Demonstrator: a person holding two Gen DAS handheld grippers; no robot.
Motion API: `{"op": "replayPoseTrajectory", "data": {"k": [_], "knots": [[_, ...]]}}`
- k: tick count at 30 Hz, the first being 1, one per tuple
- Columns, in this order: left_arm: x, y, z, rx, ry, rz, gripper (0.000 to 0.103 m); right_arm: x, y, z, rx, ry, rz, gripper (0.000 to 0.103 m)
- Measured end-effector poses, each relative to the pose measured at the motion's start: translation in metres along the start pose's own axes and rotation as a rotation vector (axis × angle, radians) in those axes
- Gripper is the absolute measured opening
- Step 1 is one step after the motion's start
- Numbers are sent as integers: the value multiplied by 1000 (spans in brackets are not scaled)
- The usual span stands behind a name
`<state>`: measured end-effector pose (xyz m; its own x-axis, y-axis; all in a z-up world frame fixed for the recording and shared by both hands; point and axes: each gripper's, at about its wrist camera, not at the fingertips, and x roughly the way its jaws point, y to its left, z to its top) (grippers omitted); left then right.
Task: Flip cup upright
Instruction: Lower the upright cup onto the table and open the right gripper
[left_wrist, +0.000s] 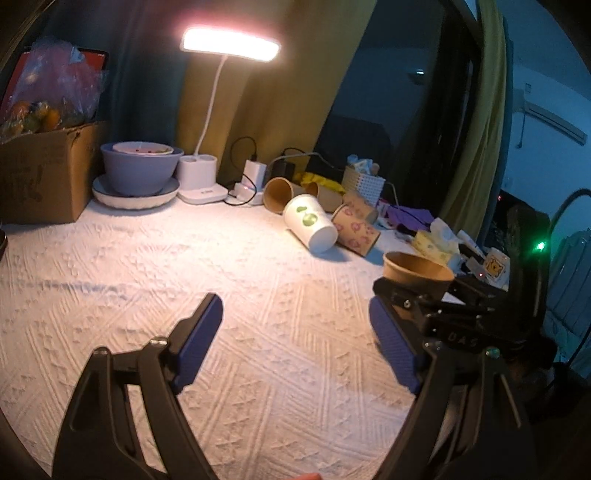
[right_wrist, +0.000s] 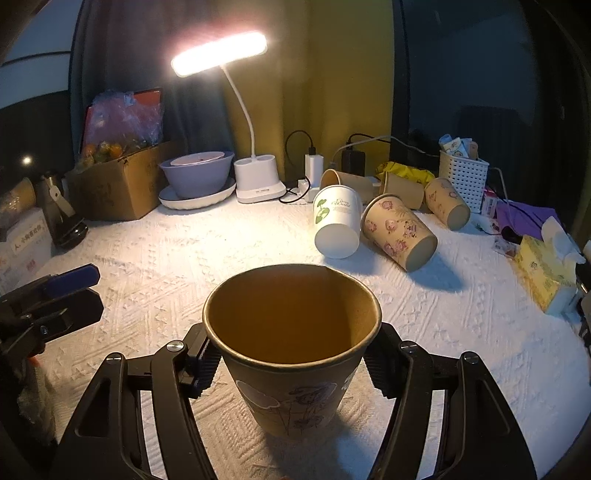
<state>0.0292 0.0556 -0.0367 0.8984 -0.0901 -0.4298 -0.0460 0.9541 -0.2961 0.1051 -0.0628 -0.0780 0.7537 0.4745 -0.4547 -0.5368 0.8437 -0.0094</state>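
Observation:
A brown paper cup (right_wrist: 291, 347) with a flower print stands upright, mouth up, between the fingers of my right gripper (right_wrist: 291, 363), which is shut on its sides; its base is at or just above the white cloth. The same cup (left_wrist: 417, 271) shows at the right of the left wrist view behind the right gripper's body. My left gripper (left_wrist: 295, 332) is open and empty over the cloth. A white cup with green dots (right_wrist: 338, 221) and a brown patterned cup (right_wrist: 399, 232) lie on their sides farther back.
More cups lie on their sides near the back (right_wrist: 447, 203). A lit desk lamp (right_wrist: 258, 184), stacked bowls (right_wrist: 197, 177), a cardboard box (right_wrist: 118, 184), a white basket (right_wrist: 463, 173) and a tissue box (right_wrist: 543, 269) line the table's edges. The cloth (left_wrist: 258, 277) covers the table.

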Motion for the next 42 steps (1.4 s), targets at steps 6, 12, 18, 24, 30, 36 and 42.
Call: {"op": "replayPoseTrajectory", "data": {"k": [6,12,18,24,30,36,42], "knots": [[-1,6,1,-34,-4,-18,83,3,1,2,-2,-15,-26,68],[-4,5,-1,-37,-12,-16,83,7,3,3,-13,-16,-49,68],[-3,4,-1,-36,-7,-9,83,7,2,1,-8,-11,-60,68],[-2,4,-1,-35,-5,-8,83,5,1,-3,-8,1,-75,68],[0,3,-1,-27,0,-6,83,1,0,-6,-6,6,-86,69],[1,4,-1,-25,0,-4,83,-3,-4,-7,12,11,-83,82],[3,2,-1,-10,10,10,83,-9,-7,-9,26,20,-83,82]]}}
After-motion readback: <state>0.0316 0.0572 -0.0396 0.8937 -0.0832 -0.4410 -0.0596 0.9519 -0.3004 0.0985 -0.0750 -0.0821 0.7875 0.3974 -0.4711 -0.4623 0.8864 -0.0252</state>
